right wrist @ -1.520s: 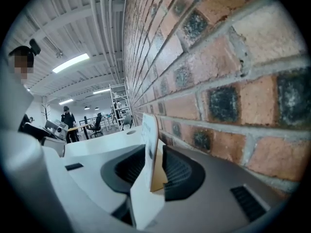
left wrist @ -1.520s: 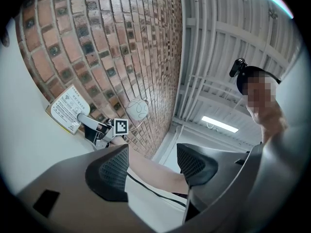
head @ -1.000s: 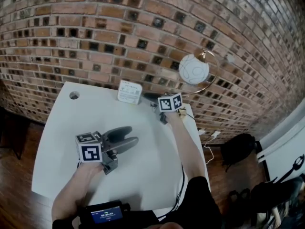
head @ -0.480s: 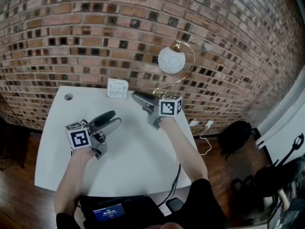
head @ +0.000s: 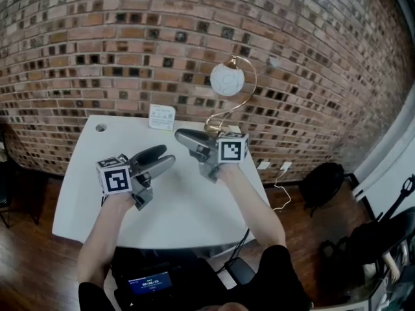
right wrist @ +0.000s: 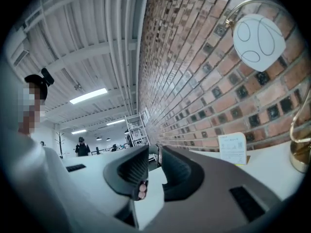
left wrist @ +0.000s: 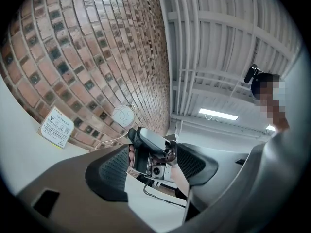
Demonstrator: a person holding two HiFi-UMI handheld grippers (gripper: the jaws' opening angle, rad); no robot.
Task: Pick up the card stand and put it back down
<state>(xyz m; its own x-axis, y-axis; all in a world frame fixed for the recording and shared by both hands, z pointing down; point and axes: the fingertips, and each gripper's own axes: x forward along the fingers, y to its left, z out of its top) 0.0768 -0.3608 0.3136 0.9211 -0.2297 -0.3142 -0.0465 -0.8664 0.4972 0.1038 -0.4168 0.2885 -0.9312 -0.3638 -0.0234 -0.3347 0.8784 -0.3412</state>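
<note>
My left gripper (head: 162, 158) was spread and empty, my right gripper (head: 182, 137) had just been narrowing on nothing, card stand (head: 161, 116) stood apart on the table (head: 188, 206).

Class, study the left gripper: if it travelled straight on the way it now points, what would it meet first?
Most likely the right gripper: it shows straight between the open jaws of the left gripper in that gripper's own view. How far apart the two are is hard to judge.

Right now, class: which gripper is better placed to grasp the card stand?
Right. The right gripper hangs nearest the card stand, its jaws having just been closing with nothing between them; the left gripper is farther back.
</note>
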